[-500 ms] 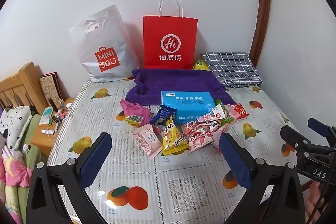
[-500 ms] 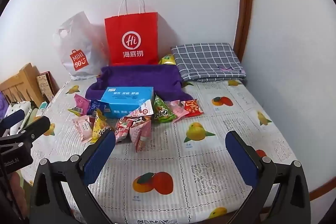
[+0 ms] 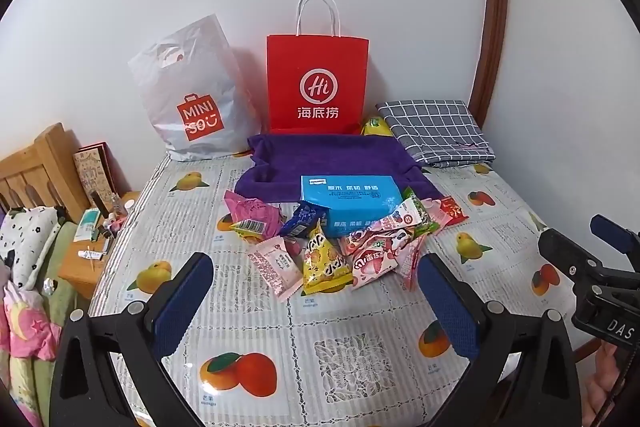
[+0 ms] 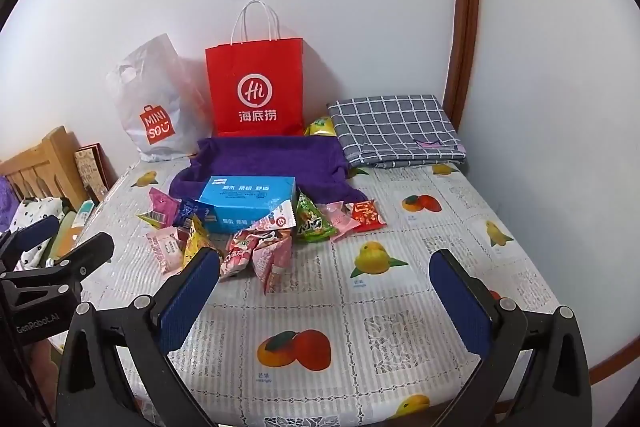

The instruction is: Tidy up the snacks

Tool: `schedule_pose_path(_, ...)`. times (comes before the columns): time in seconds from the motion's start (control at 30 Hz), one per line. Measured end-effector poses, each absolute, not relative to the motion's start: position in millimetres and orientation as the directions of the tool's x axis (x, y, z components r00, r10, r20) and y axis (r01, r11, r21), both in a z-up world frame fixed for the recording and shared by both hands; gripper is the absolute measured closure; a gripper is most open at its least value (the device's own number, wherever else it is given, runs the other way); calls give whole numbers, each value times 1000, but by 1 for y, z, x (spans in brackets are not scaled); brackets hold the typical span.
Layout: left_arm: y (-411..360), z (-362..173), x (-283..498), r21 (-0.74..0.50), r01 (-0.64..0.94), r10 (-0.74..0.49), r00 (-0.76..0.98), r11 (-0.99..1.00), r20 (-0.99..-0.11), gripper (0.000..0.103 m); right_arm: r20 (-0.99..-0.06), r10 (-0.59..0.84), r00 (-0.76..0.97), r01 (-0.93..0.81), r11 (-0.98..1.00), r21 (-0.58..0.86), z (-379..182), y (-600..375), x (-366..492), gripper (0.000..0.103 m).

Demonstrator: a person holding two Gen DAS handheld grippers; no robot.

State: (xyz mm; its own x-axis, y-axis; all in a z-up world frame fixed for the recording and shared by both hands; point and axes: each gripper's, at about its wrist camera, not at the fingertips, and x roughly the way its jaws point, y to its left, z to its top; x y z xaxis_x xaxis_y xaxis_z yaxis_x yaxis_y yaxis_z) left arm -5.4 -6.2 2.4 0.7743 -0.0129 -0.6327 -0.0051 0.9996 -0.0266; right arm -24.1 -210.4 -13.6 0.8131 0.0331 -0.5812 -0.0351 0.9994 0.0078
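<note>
the left tongs (image 3: 314, 293) are spread as wide as they go, with nothing between the blue pads (image 3: 180, 301) and nothing touched; they hang over the desk (image 3: 360, 355) with its fruit-print cover. the right tongs (image 4: 326, 289) are spread just as wide and equally empty, and their left pad overlaps the near edge of the snack pile in view, though contact cannot be told.

the snack packets (image 3: 332, 247) lie in one loose heap ahead of both tongs, slightly left of the right pair. about ten packets show; the overlap prevents an exact count. among them are one yellow pouch (image 3: 324, 263), one green pouch (image 4: 312, 221) and one small red packet (image 4: 366, 215). one blue box (image 3: 352, 199) with chinese print sits just behind the heap, on one purple cloth (image 3: 320, 159).

farther ahead, against the wall, stand two bags: one red paper bag (image 3: 318, 83) reading "hi" with chinese characters, and one white plastic bag (image 3: 192, 95) reading "miniso". one folded checked cloth (image 4: 396, 127) lies ahead and to the right.
</note>
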Motion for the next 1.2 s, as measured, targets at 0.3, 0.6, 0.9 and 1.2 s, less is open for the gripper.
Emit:
schedule_pose_path(0.3,-10,2,-8,-33,2,-22,777,999,-630,0,-584,28,811,-28,1000,9,-15,-212,-24,0)
schedule_pose_path(0.6,-11,6,-10,-41,7,-31,780,999,-625,0,-580,30,814,-27,1000,14,-16,-211,-28,0)
schedule_pose_path(0.9,-12,7,-12,-45,8,-34,784,999,-619,0,-576,34,817,-28,999,19,-13,-210,-31,0)
schedule_pose_path(1.2,-12,8,-14,-47,7,-35,785,999,-618,0,-578,35,815,-29,999,19,-14,-209,-33,0)
